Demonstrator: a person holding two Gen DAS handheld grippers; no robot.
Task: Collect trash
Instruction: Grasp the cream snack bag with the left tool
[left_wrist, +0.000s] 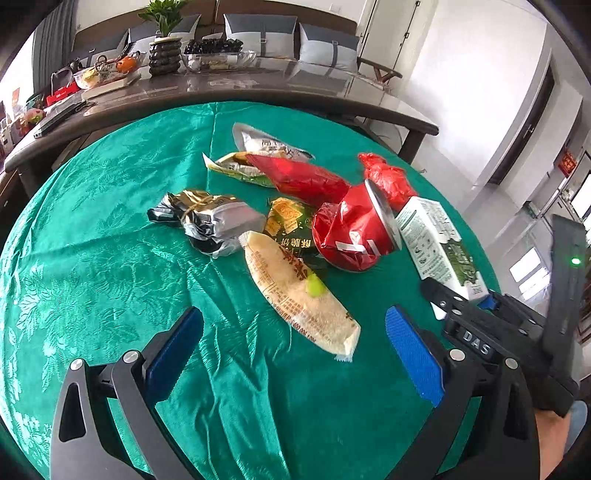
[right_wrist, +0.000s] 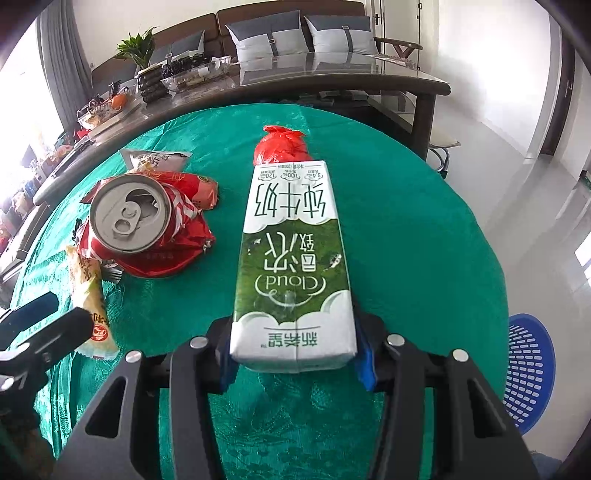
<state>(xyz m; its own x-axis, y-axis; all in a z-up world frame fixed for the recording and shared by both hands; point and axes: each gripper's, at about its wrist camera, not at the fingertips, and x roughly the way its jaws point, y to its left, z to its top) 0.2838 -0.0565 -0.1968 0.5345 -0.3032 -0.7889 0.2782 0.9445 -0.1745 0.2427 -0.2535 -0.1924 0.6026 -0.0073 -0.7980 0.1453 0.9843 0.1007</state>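
Observation:
Trash lies on a green tablecloth (left_wrist: 110, 236). My right gripper (right_wrist: 295, 354) is shut on a green-and-white milk carton (right_wrist: 293, 251), gripping its near end; the carton also shows in the left wrist view (left_wrist: 436, 240). My left gripper (left_wrist: 295, 332) is open and empty, just before a beige snack wrapper (left_wrist: 295, 288). A crushed red can (left_wrist: 354, 232) lies left of the carton (right_wrist: 140, 229). A crumpled red bag (right_wrist: 280, 146) sits beyond the carton. A silver-black wrapper (left_wrist: 207, 218), a red packet (left_wrist: 303, 177) and further wrappers lie behind.
A blue perforated basket (right_wrist: 528, 373) stands on the floor to the right of the table. A dark long table (left_wrist: 236, 92) with a plant pot (left_wrist: 164, 55), bowls and clutter stands behind. A sofa with cushions (right_wrist: 269, 33) is at the back.

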